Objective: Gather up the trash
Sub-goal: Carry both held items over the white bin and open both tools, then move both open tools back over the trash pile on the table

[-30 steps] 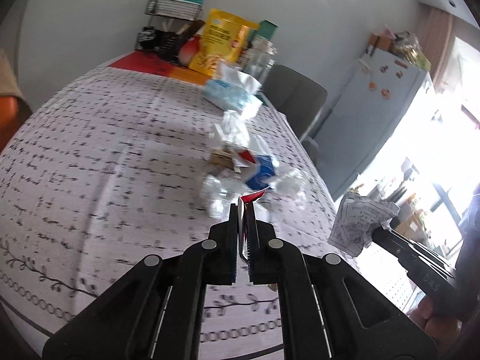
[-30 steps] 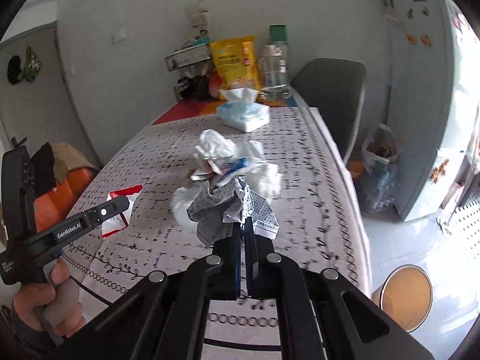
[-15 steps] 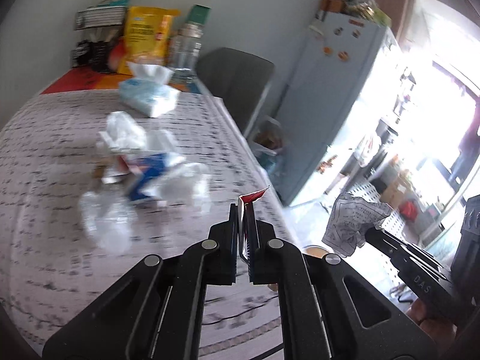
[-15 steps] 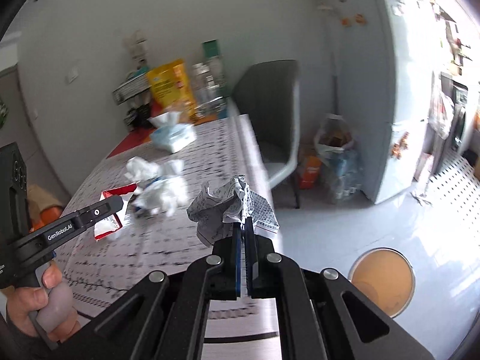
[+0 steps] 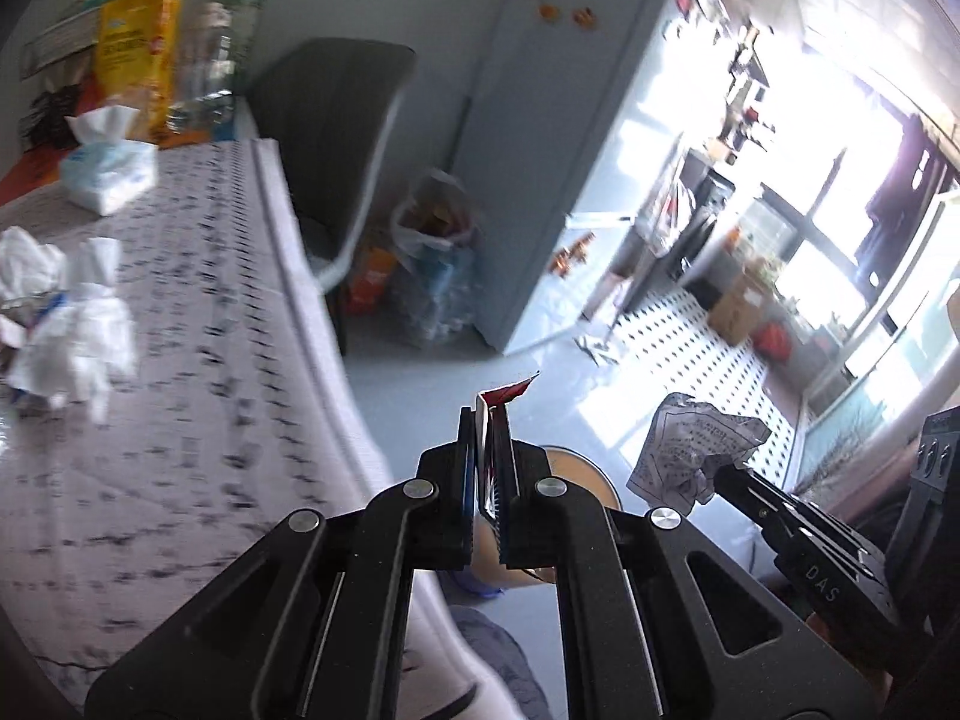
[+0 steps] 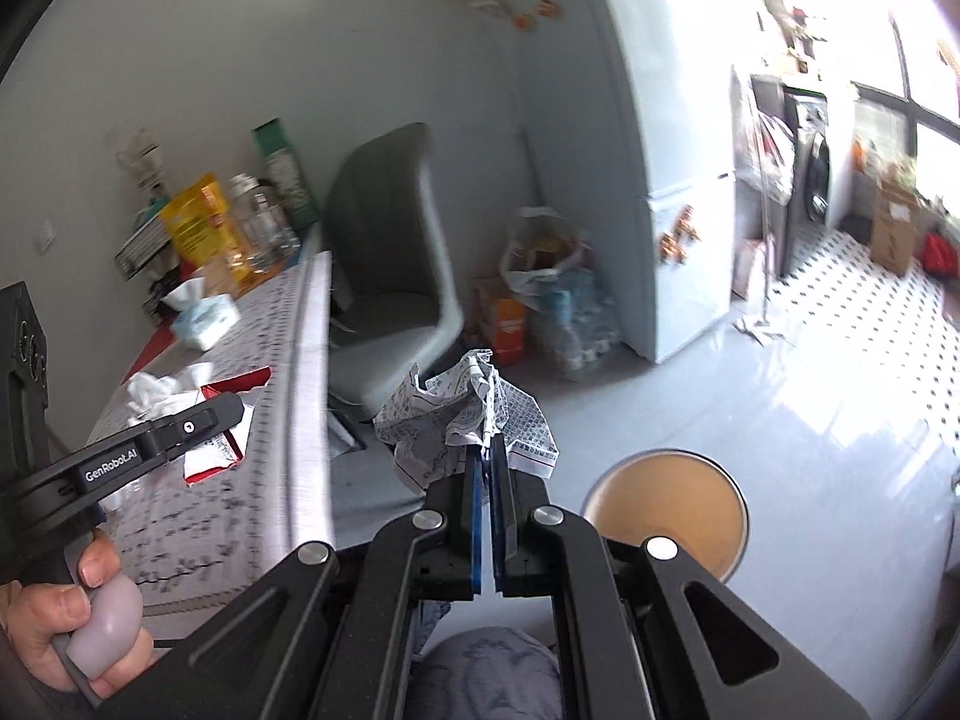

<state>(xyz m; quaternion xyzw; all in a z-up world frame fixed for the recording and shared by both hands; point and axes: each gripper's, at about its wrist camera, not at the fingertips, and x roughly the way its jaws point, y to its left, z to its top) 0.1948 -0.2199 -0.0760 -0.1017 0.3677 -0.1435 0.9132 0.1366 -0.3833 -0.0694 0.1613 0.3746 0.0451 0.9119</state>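
My left gripper (image 5: 486,420) is shut on a red and white wrapper (image 5: 501,395), held off the table's right edge above the floor; the wrapper also shows in the right wrist view (image 6: 225,420). My right gripper (image 6: 487,450) is shut on a crumpled printed paper (image 6: 456,414), also seen in the left wrist view (image 5: 696,450). A round tan bin (image 6: 666,510) stands on the floor below and to the right of it; it is partly hidden behind my left fingers (image 5: 576,474). Several white tissues and wrappers (image 5: 66,312) lie on the table.
The patterned table (image 5: 180,420) is on the left, with a tissue pack (image 5: 108,174), a yellow bag (image 5: 141,60) and bottles at its far end. A grey chair (image 6: 384,276), bags on the floor (image 6: 552,300) and a white fridge (image 6: 672,150) stand beyond.
Both grippers have swung right, away from the table and out over the floor, each still holding its piece. The tan bin has come closer in both views.
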